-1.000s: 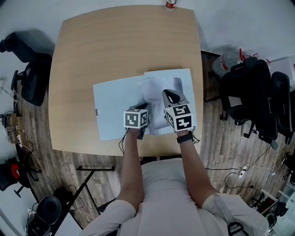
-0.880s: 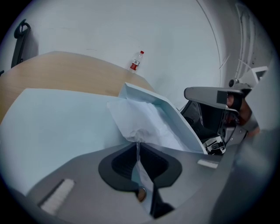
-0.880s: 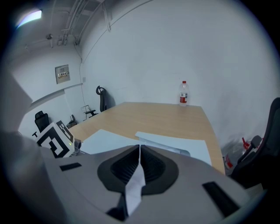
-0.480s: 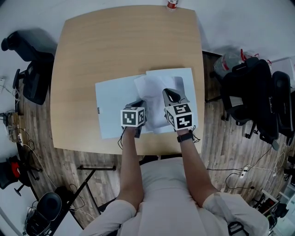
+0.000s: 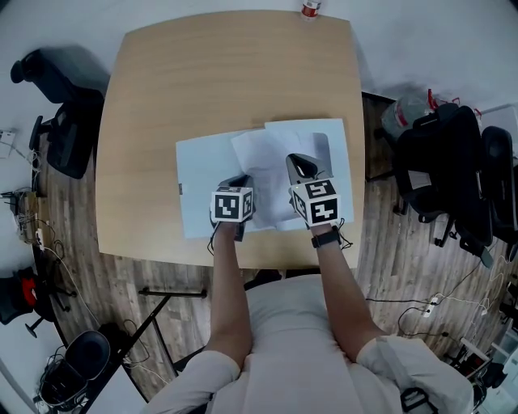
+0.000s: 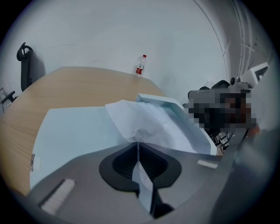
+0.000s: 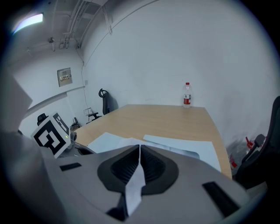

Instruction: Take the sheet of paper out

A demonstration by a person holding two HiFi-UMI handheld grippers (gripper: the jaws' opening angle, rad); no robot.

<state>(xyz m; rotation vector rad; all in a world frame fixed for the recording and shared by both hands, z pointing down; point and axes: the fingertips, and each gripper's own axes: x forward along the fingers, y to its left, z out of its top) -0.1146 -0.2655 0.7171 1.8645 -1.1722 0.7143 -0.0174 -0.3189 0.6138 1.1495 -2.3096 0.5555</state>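
On the wooden surface, near its front edge: one pale blue folder, lying open, with a small tag on its left edge too small to read. One sheet of paper, white and crumpled, lies across the folder's middle, partly under the raised right flap. Left tongs, whose jaws have just been closing, are clamped on the sheet's near corner, and the paper bunches at their tips. Right tongs have their jaws together, tips down at the folder's right flap; whether they pinch it cannot be made out. Each tool carries a cube of black-and-white square markers, with no lettering. One bottle with a red label, print unreadable, stands at the far edge, cut off in the head view.
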